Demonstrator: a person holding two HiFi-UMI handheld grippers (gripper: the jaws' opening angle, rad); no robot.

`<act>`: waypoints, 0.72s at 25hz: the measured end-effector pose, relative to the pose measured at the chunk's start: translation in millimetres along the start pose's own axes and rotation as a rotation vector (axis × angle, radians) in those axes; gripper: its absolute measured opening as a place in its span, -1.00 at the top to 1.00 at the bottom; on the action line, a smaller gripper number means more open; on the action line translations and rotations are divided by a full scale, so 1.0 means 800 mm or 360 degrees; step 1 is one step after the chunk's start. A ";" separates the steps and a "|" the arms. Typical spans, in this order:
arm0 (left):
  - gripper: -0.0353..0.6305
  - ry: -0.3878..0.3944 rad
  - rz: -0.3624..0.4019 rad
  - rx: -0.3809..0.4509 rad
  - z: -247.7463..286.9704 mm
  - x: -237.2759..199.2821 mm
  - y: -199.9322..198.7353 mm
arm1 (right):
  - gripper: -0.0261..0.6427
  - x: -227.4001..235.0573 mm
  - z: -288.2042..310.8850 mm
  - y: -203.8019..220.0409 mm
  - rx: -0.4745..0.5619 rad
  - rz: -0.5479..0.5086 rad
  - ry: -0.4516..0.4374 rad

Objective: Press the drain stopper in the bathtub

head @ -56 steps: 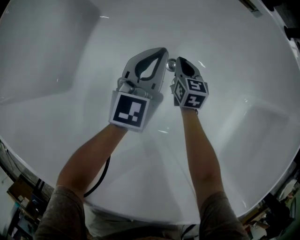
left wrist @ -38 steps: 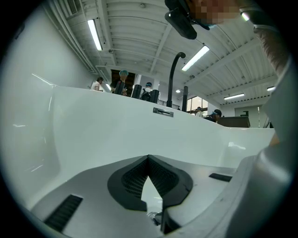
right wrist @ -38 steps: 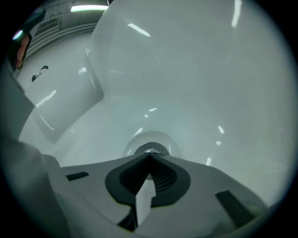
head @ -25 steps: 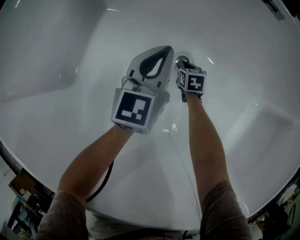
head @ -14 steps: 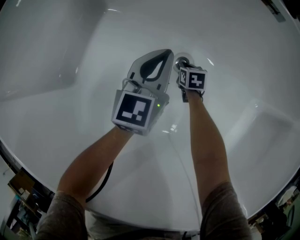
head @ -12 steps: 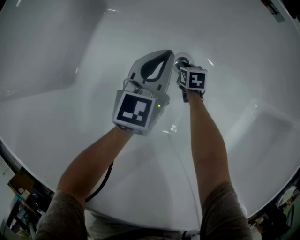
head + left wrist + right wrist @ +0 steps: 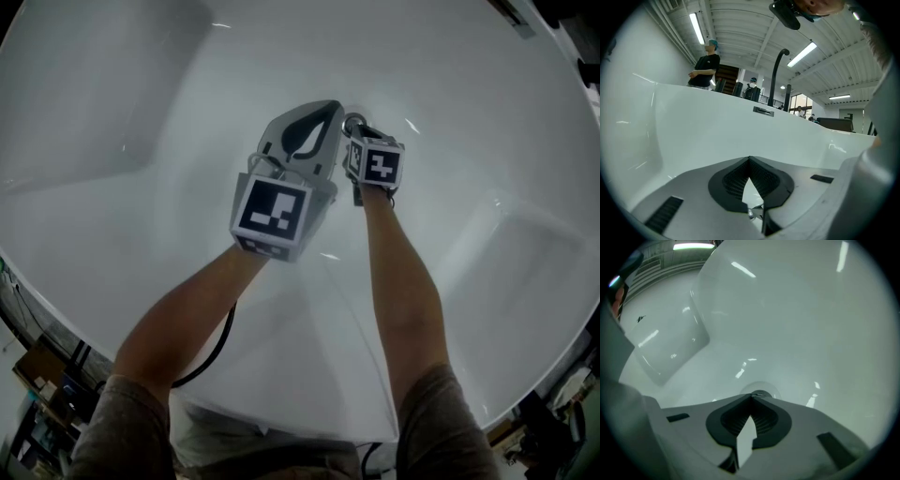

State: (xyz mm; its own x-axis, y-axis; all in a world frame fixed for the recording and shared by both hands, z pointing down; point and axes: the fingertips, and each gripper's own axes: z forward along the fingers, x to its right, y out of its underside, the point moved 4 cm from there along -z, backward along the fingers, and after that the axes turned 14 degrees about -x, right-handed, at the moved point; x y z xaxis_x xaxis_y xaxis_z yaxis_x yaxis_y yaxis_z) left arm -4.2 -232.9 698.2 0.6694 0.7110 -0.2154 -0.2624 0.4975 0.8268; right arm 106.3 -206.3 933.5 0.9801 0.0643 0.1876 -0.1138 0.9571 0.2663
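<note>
Hiding most of the drain stopper (image 7: 763, 388), the right gripper (image 7: 752, 398) leaves only a pale round rim visible past its tips in the right gripper view. In the head view the stopper is just a small shiny spot at the upper centre. Whether the tips touch it or sit a little above it, I cannot tell. Both forearms cover the middle of the head view, and the tub's rim is cut off at the frame edges.

The bathtub (image 7: 141, 234) is smooth, glossy white, with streaks of reflected light. The left gripper view looks over the tub's far wall to a black faucet pipe (image 7: 776, 70), ceiling strip lights (image 7: 697, 28) and a person (image 7: 705, 65) standing at the upper left.

The right gripper's jaws are pressed together with nothing between them, their tips at the stopper's near edge. The left gripper (image 7: 749, 159) is likewise closed and empty, just left of the right one and beside the stopper.
</note>
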 end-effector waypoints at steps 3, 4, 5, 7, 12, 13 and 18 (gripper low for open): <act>0.89 -0.0009 0.0003 0.0017 -0.016 0.007 -0.024 | 0.92 -0.006 -0.040 -0.009 0.0043 0.0059 -0.0012; 0.89 -0.0017 0.0001 0.0018 -0.023 0.009 -0.033 | 0.92 -0.009 -0.055 -0.011 0.0051 0.0067 -0.0012; 0.89 -0.0025 -0.0004 0.0018 -0.030 0.012 -0.042 | 0.92 -0.012 -0.072 -0.014 0.0059 0.0068 -0.0010; 0.89 -0.0041 -0.0014 0.0024 -0.045 0.018 -0.063 | 0.92 -0.018 -0.106 -0.022 0.0089 0.0066 -0.0012; 0.89 -0.0087 0.0000 0.0014 -0.101 0.040 -0.116 | 0.92 -0.044 -0.206 -0.037 0.0159 0.0040 -0.0011; 0.89 -0.0103 -0.0002 0.0012 -0.113 0.045 -0.128 | 0.92 -0.049 -0.227 -0.040 0.0163 0.0025 -0.0010; 0.89 -0.0150 -0.0028 0.0024 -0.180 0.078 -0.188 | 0.92 -0.070 -0.335 -0.045 0.0178 -0.0005 -0.0003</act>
State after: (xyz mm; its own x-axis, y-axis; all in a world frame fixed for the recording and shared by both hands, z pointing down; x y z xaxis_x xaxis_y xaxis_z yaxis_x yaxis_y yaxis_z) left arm -22.8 -191.8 485.5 0.7365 0.6518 -0.1808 -0.2400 0.5017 0.8311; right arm 99.2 -168.8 660.1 0.9802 0.0608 0.1885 -0.1283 0.9198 0.3708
